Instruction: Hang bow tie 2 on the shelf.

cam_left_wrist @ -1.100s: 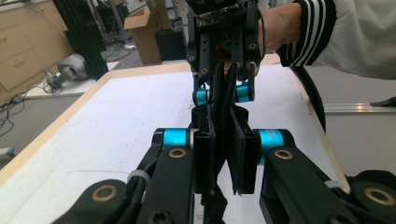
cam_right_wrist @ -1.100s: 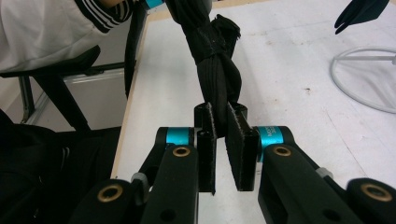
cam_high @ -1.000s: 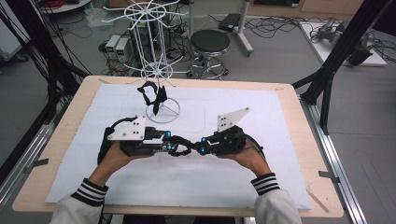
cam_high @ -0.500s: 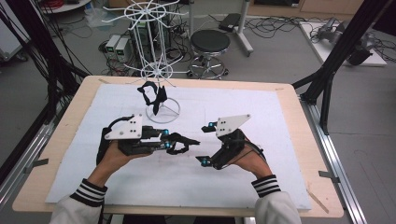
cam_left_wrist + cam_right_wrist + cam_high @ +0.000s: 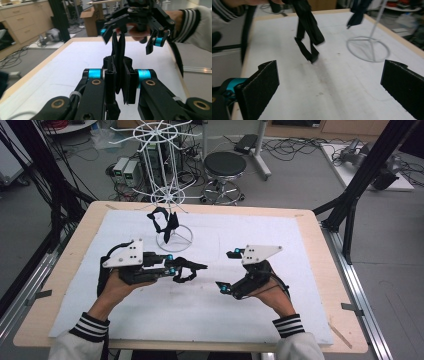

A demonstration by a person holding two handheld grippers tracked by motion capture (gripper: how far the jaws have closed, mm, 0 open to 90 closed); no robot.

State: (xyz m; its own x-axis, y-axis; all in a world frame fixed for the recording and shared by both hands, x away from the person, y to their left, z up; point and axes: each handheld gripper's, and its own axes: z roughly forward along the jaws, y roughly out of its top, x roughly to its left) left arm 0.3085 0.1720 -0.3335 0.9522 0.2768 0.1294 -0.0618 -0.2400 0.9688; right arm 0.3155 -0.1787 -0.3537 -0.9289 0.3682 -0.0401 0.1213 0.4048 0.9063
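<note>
Left gripper (image 5: 197, 266) is clamped on a black strap (image 5: 186, 271) above the white mat (image 5: 300, 250), at 9 o'clock from the right gripper (image 5: 227, 270). Right gripper's jaws have just opened wide, nothing between them. A second black strap (image 5: 164, 222) hangs on the white wire stand (image 5: 172, 236) at 12 o'clock.

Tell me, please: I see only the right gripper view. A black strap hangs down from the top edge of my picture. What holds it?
Observer: The left gripper is shut on the strap; its pads clamp it from both sides.
Operator: Where is my gripper relative to it?
Observer: In the high view the right gripper sits to the right of the strap, not touching it. Its jaws have just been opening, with nothing between them.
Operator: What is the wire ring on the table?
Observer: It is the foot of a white wire stand. A second black strap hangs from its lower wheel.
</note>
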